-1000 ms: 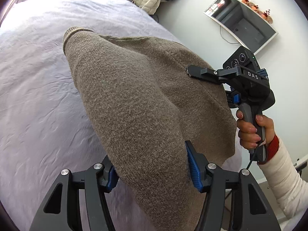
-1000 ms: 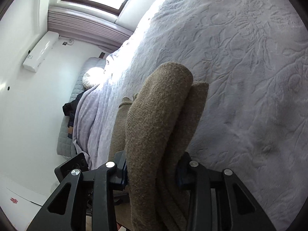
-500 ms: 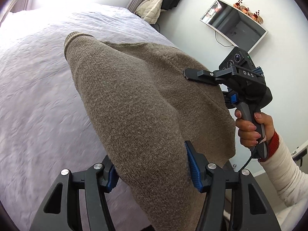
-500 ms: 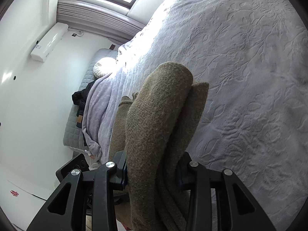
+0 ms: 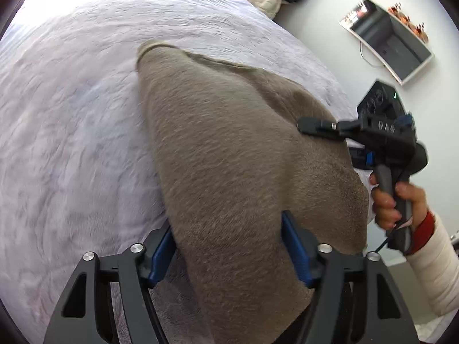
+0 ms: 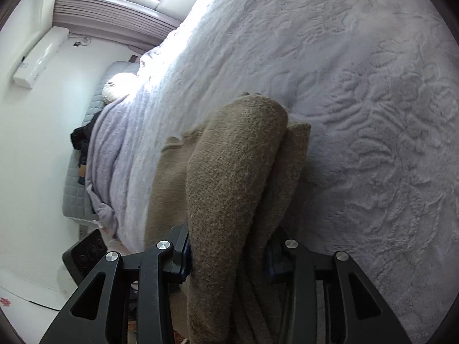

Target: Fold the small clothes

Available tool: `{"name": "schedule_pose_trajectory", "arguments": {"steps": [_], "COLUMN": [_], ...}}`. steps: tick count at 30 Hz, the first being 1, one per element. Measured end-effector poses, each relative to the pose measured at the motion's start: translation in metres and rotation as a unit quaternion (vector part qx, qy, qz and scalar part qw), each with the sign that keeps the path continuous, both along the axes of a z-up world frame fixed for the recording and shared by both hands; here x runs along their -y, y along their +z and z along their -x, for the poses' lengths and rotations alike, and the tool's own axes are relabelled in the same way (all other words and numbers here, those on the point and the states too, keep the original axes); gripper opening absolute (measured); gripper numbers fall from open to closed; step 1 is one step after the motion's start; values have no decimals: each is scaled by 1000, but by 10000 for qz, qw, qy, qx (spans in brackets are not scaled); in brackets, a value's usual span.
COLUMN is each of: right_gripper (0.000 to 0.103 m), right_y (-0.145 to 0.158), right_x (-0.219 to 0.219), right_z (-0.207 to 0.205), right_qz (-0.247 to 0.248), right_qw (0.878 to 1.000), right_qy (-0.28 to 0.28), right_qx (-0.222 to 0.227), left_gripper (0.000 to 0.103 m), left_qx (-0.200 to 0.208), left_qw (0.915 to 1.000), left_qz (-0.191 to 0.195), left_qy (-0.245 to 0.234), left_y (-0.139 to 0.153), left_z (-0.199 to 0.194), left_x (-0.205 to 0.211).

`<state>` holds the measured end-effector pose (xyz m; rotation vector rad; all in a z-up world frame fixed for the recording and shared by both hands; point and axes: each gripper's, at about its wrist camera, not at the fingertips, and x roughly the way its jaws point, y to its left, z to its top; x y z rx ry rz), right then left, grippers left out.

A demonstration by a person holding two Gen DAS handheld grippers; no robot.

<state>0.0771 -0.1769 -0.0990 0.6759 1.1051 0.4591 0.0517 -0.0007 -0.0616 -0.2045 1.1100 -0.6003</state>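
Both my claws, left gripper [image 5: 229, 246] and right gripper [image 6: 229, 258], clench the sweater [image 5: 229, 149] above the bedspread [image 5: 71, 114]; lower evenly, edges level.

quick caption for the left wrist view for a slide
Both grippers, left and right, hold a brown knitted sweater above a lilac bedspread.
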Motion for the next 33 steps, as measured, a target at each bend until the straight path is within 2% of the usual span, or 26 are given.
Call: {"name": "schedule_pose_trajectory", "arguments": {"steps": [1,2,5,9,10,13,18,22,27,28,29,30,31,33], "right_gripper": [49,52,56,62,63,64,64,64,64,63,52,30,19,13], "right_y": [-2,-3,-2,9,10,13,30,46,24,18,15,14,15,24], "right_x": [3,5,14,23,25,34,36,21,-11,-16,-19,-21,-21,-18], "right_z": [3,6,14,26,30,43,69,97,121,122,125,124,125,127], "right_qz": [63,71,76,433,483,507,745,706,687,796,939,1131,1265,1203], "right_qw": [10000,9999,9998,9985,9982,9977,9939,9934,9936,9926,9913,9896,9882,9881], "right_qy": [-47,-93,-166,-249,-267,-365,-609,-171,544,585,578,521,462,416], "right_qx": [44,74,99,225,247,267,544,890,717,704,718,725,727,865], "left_gripper": [80,81,81,84,88,88,88,88,88,88,88,88,88,88], "left_qx": [22,59,168,384,471,698,837,828,878,909,934,948,950,966], "left_qw": [10000,9999,9995,9975,9960,9917,9861,9850,9816,9805,9789,9771,9764,9746], "left_qz": [6,-19,-120,-425,-587,-910,-1148,-1168,-1259,-1299,-1368,-1453,-1491,-1545], "left_qy": [67,128,224,418,484,587,864,963,1135,1163,1196,1229,1244,1304], "left_y": [0,0,2,2,3,9,9,0,3,5,5,6,6,8], "left_z": [-1,-1,10,17,19,25,46,58,75,85,87,92,94,98], "left_x": [-1,-1,-4,11,16,23,10,-15,-24,-25,-24,-25,-23,-22]}}
